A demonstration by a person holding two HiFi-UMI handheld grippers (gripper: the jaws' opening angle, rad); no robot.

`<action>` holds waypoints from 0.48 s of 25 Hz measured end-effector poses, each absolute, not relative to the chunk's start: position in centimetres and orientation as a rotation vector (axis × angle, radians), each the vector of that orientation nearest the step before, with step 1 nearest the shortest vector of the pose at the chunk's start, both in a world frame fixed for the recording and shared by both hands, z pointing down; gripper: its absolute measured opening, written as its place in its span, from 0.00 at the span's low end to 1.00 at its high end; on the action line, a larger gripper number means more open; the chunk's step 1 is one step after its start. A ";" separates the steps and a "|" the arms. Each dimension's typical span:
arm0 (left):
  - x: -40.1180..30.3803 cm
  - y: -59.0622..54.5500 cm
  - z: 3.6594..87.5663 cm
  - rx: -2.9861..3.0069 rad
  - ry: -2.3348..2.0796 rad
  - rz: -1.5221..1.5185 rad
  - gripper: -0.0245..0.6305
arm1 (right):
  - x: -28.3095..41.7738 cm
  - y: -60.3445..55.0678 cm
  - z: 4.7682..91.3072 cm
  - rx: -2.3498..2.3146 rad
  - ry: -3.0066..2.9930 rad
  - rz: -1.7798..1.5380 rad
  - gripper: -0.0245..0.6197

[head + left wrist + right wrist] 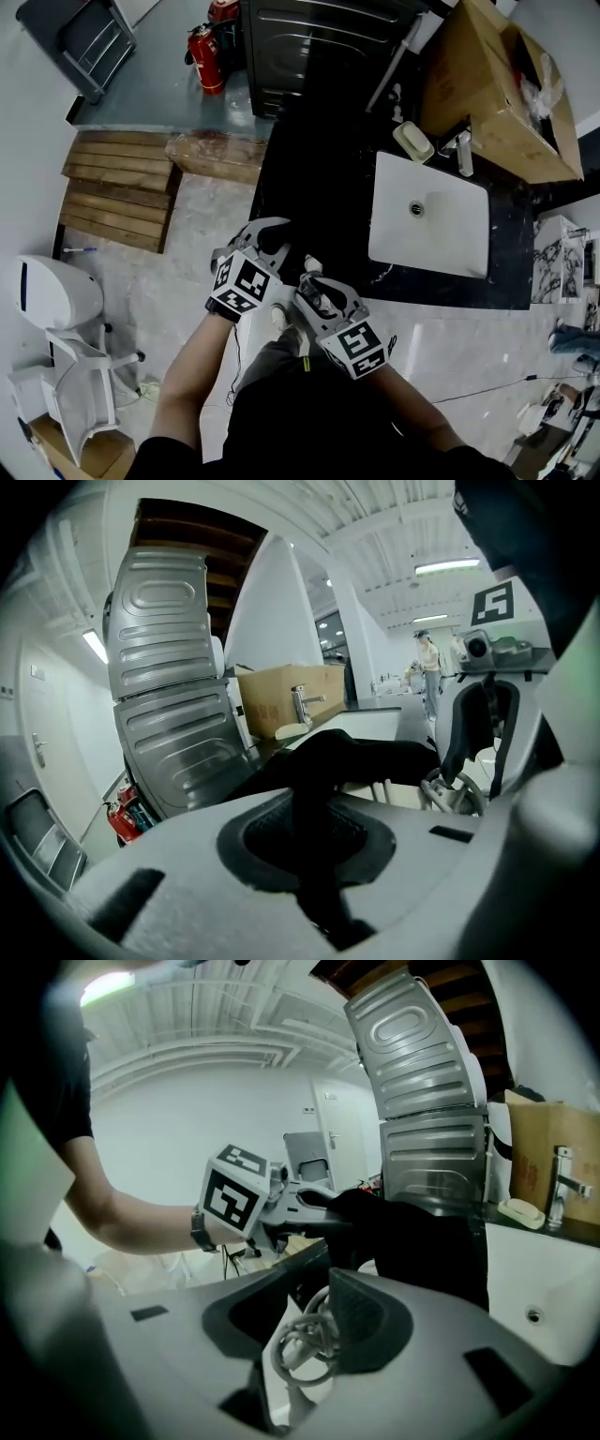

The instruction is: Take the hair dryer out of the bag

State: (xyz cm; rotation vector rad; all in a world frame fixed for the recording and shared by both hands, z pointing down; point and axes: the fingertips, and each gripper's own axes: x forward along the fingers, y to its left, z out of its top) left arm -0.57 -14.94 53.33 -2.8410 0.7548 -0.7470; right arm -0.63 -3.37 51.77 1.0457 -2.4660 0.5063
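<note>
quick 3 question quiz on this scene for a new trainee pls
1. True or false: the left gripper is shut on the black fabric bag.
2. What sits between the jaws of the right gripper? A: a coiled pale cord; B: a metal spoon; C: nothing.
3. Fill in: the white rectangular sink is set in a ___ stone countertop.
Key: 1 true; 2 A; 3 black.

Workshop hall with mock washroom: white sink in black counter, wooden pallet, fire extinguisher.
</note>
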 end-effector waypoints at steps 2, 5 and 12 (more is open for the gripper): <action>-0.3 -15.0 53.1 -2.832 0.751 -0.748 0.11 | -0.4 -4.1 52.0 1.085 -2.447 0.501 0.30; -0.4 -15.2 52.9 -2.817 0.768 -0.751 0.11 | -0.1 -5.4 52.3 1.170 -2.399 0.496 0.42; -0.9 -15.9 52.7 -2.782 0.900 -0.774 0.10 | -1.5 -7.2 53.3 1.301 -2.276 0.472 0.53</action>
